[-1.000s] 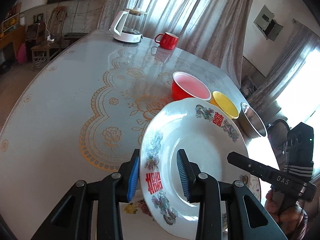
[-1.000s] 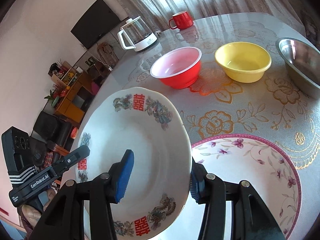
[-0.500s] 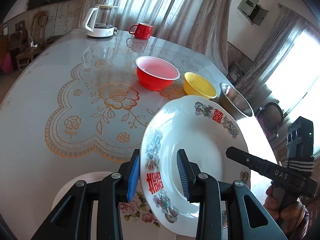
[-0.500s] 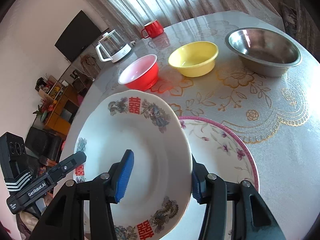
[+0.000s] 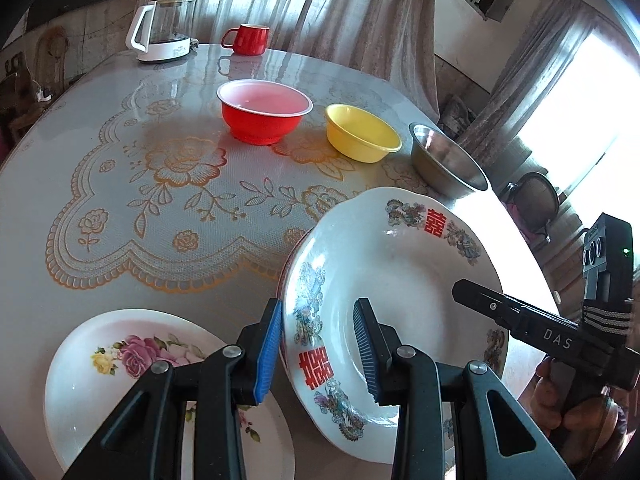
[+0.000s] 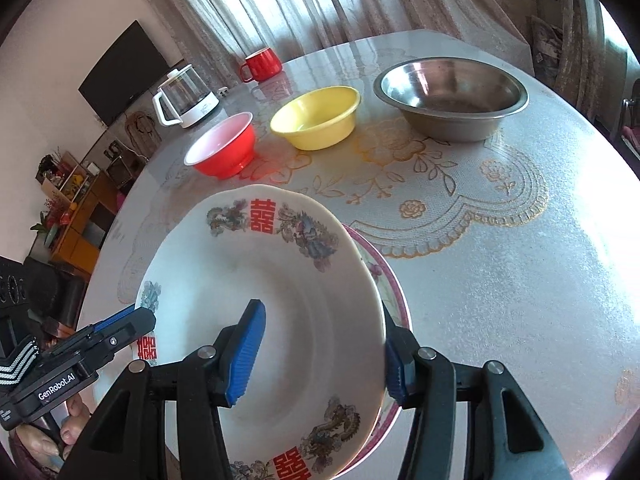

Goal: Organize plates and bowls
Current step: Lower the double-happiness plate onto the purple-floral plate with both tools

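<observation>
Left wrist view: the left tongs are clenched on the near rim of a white plate with red double-happiness characters, one blue pad outside the rim, the other inside the well. The plate hangs tilted over a pink-rimmed plate that shows only as a sliver at its left edge. The right tongs reach in over the far rim, held in a hand at the frame's edge. A rose-patterned plate lies on the counter just beside, with a red bowl, a yellow bowl and a steel bowl in a row behind — a kettle and a red mug farther back.

Right wrist view: the right tongs straddle the same plate's rim and have just been opening; whether the outer pad touches cannot be told. The inner pad stands clear above the well. The left tongs grip the opposite rim.
</observation>
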The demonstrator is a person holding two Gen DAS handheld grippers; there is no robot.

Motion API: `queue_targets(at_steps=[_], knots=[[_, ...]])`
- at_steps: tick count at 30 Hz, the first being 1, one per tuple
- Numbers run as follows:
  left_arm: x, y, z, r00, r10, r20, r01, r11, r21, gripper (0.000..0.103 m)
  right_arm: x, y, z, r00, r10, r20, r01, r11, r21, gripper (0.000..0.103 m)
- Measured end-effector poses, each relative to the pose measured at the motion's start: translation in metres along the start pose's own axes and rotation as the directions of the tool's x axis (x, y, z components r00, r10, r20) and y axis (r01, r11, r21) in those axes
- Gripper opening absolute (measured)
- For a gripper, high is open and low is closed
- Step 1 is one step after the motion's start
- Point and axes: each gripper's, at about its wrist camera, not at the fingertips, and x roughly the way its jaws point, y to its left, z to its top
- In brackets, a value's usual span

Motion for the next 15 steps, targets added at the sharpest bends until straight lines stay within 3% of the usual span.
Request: queue_targets(at_steps=[12, 15], knots=[[0.002, -0.003, -0.001, 1.0, 0.011, 0.001, -0.011, 1.0, -0.005, 0.036, 0.001, 0.002, -0.003, 0.998, -0.064, 0.02, 0.065, 0.997, -0.047, 0.059], [0.002, -0.003, -0.002, 1.0, 0.0, 0.002, 0.0, 1.0, -0.009, 0.036, 0.001, 0.013, -0.005, 0.991, -0.129, 0.043, 0.133, 0.985, -0.107, 0.059]])
